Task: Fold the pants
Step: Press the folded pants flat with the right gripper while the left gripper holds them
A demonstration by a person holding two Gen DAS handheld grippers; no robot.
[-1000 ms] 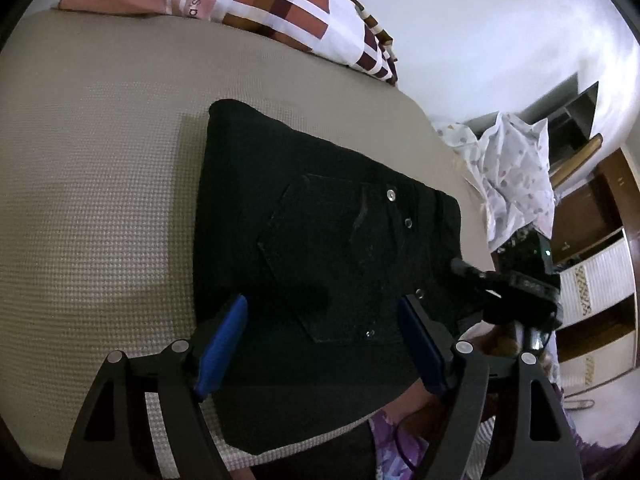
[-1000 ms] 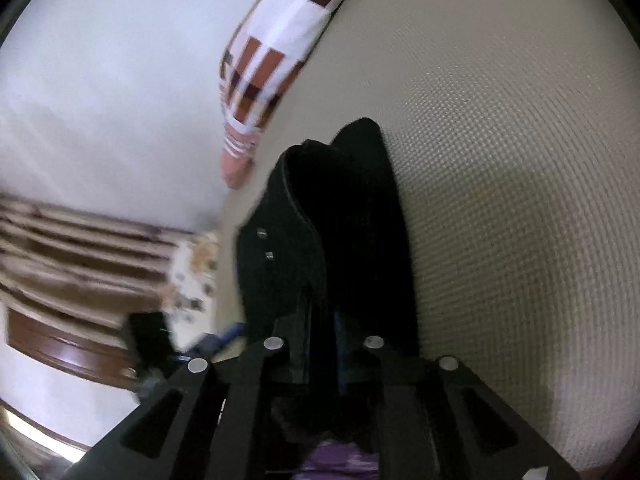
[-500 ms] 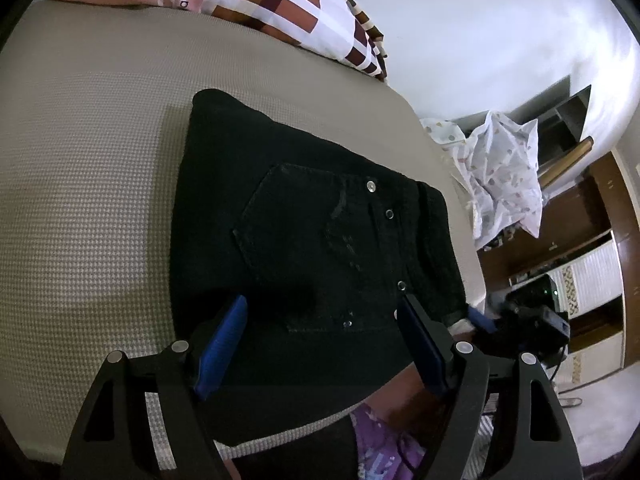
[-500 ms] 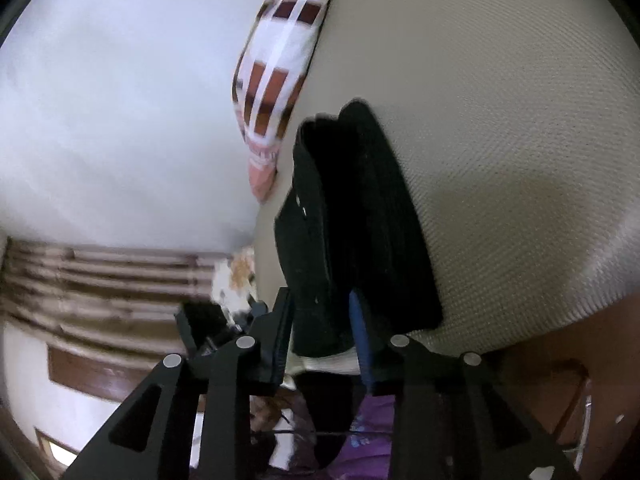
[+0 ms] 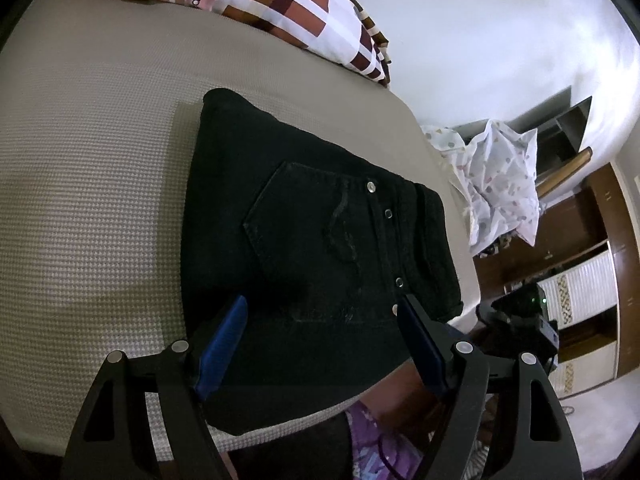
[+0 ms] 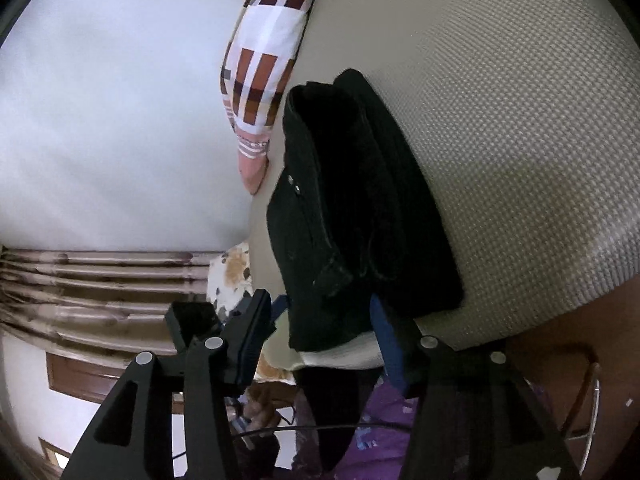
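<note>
Looking at the pants (image 5: 312,248), I see them folded on the bed (image 5: 92,184), a patterned pillow (image 5: 280,8) beyond. My left gripper (image 5: 320,334) and right gripper (image 6: 320,332) both gape, empty. Only the left view shows spotted cloth (image 5: 504,184) on furniture.

left wrist: close above pants (image 5: 320,264) | right wrist: sideways, near edge | shared: pants, bed (image 5: 88,184)

The pillow (image 5: 280,4) is cut off at the top edge. The near end of the black pants (image 5: 304,240) hides behind the blue fingers (image 5: 222,344).
</note>
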